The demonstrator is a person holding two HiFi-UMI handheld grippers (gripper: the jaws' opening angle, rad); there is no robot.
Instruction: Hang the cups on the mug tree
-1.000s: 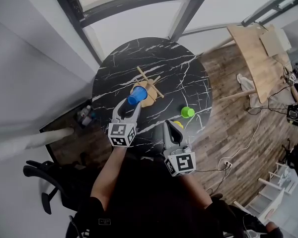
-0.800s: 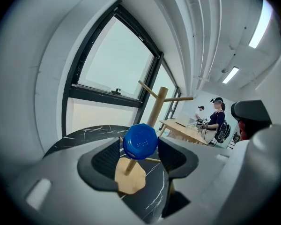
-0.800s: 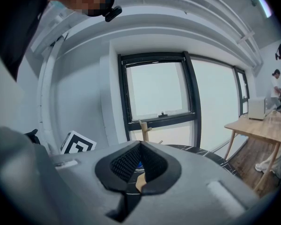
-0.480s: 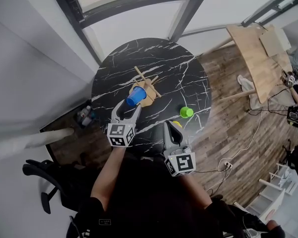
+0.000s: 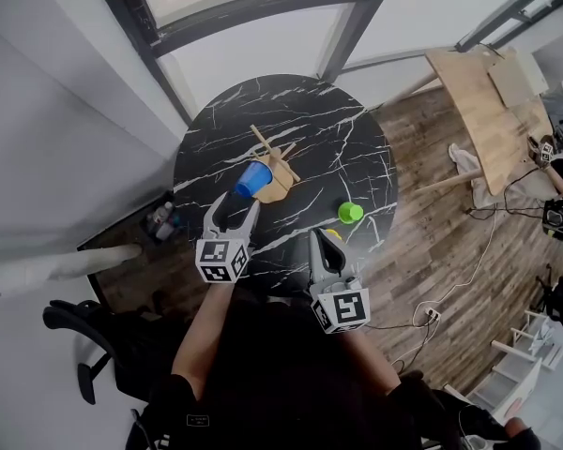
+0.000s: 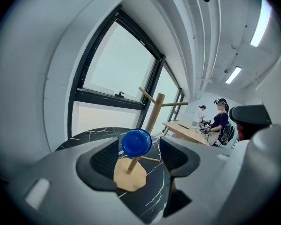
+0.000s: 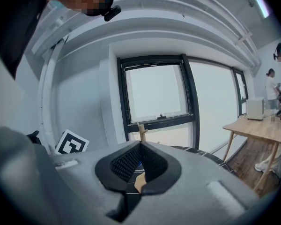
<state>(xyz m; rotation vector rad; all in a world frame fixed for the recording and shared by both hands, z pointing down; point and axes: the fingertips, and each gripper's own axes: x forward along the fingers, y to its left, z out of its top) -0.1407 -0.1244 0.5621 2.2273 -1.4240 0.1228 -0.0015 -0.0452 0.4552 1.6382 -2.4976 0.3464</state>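
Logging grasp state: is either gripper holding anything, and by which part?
Nothing held. Left gripper is open, clear of the blue plastic cup hanging on the wooden mug tree; right gripper is shut and empty.

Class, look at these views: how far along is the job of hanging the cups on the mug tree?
Done: the blue cup sits on a peg of the mug tree, and the left claw is open, clear of it. In hand: nothing; the right claw is shut and empty. Left: the green cup and the yellow cup are on the table, not yet hung.
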